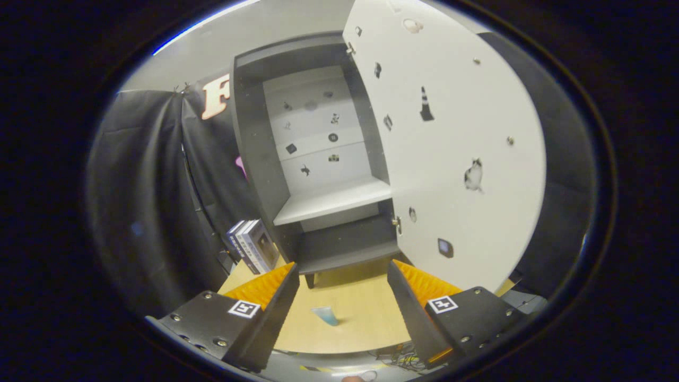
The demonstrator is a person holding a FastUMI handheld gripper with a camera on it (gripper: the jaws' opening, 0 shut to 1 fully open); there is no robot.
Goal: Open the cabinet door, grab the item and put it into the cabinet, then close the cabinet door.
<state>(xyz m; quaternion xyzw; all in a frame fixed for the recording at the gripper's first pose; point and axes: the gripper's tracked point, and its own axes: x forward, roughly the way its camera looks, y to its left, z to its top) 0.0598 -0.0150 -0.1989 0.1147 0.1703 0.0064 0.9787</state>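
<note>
The light is soft and a bit dim. The open white door [456,148] is the brightest thing and takes most of the light. The inside of the cabinet [318,159] is darker, with deep shadow under its shelf [334,199] and along its side walls. A thin bright streak of light [207,24] shines up high. The wooden table [345,313] looks warm and evenly lit. Straight lines bend like a bowl, more so toward the sides. The small blue thing [325,315] on the table looks smeared and fuzzy. The fingers [265,313] are spread wide and look sharp.
</note>
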